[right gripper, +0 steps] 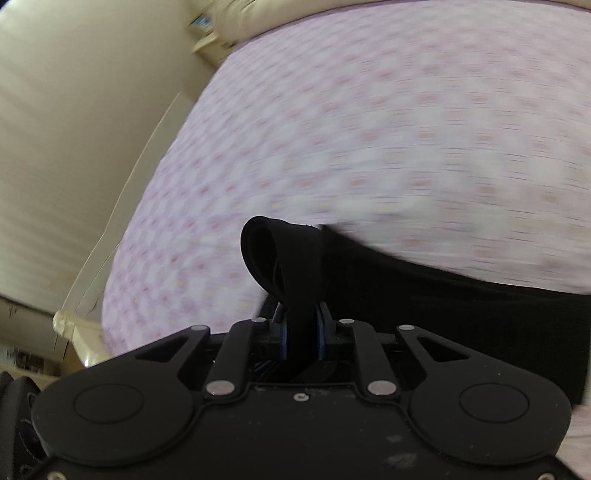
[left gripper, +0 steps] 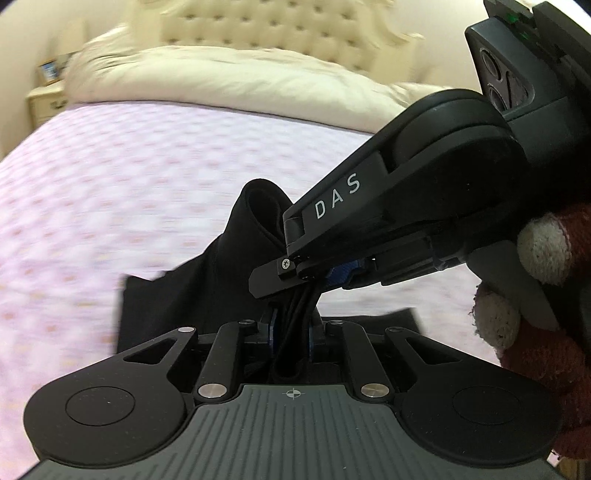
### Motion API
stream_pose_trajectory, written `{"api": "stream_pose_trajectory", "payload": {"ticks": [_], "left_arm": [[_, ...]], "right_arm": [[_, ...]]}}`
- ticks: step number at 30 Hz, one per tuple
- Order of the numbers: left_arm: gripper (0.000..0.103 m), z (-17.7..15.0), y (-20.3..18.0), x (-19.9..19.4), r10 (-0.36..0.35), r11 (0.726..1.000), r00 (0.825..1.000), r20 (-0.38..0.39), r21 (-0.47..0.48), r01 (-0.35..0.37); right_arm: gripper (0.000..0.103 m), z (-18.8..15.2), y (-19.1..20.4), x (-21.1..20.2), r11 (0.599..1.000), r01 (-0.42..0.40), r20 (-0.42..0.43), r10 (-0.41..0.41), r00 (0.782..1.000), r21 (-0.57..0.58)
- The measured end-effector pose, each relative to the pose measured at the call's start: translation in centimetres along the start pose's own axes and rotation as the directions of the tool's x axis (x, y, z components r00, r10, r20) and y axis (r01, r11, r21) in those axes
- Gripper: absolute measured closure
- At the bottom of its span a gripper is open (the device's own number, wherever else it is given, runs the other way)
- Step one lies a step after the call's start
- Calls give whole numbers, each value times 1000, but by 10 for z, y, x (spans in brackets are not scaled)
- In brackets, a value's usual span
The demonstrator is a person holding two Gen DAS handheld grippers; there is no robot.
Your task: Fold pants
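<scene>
Black pants lie on a pink patterned bed sheet. My left gripper is shut on a bunched edge of the pants, with folded layers pinched between its pads. My right gripper comes in from the upper right just in front of it and is also shut on the same raised fabric. In the right wrist view the right gripper clamps a looped black fold, and the rest of the pants stretches off to the right on the sheet.
A cream duvet and tufted headboard lie at the far end of the bed. A nightstand stands at the far left. The bed's left edge and wooden frame show beside a cream wall.
</scene>
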State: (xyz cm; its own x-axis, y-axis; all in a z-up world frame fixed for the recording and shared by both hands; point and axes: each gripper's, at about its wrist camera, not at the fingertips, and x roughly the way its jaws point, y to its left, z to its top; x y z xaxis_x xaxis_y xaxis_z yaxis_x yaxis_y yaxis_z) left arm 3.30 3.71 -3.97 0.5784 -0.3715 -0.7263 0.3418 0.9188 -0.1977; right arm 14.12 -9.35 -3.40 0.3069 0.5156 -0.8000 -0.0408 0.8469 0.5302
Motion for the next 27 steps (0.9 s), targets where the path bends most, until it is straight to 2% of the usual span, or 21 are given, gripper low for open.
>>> {"api": "stream_pose_trajectory", "payload": {"ticks": [5, 8, 10, 15, 19, 20, 23, 27], "left_arm": [[88, 5, -64, 47, -55, 998, 998, -44, 38, 56], [86, 6, -91, 78, -85, 995, 991, -102, 47, 91], [80, 5, -102, 96, -87, 994, 984, -155, 49, 95], [69, 2, -98, 108, -125, 988, 966, -226, 59, 141], [64, -3, -80, 92, -164, 974, 955, -248, 110, 196], [64, -7, -93, 89, -166, 971, 955, -246, 130, 202], [64, -9, -77, 77, -115, 978, 968, -223, 146, 150], [64, 10, -37, 90, 8, 999, 973, -229, 41, 1]], "right_arm": [[87, -1, -81, -34, 997, 51, 27, -52, 998, 62], [88, -2, -126, -43, 991, 86, 10, -87, 996, 99], [89, -4, -156, -42, 986, 92, -10, -91, 996, 139], [89, -14, -205, -26, 969, 54, -41, -45, 998, 242], [88, -21, -225, -22, 971, 51, -43, -42, 998, 234], [88, -24, -224, -18, 973, 66, -45, -57, 997, 221], [88, -28, -221, -11, 979, 126, -51, -120, 992, 162], [87, -30, -219, -2, 973, 195, -47, -190, 981, 121]]}}
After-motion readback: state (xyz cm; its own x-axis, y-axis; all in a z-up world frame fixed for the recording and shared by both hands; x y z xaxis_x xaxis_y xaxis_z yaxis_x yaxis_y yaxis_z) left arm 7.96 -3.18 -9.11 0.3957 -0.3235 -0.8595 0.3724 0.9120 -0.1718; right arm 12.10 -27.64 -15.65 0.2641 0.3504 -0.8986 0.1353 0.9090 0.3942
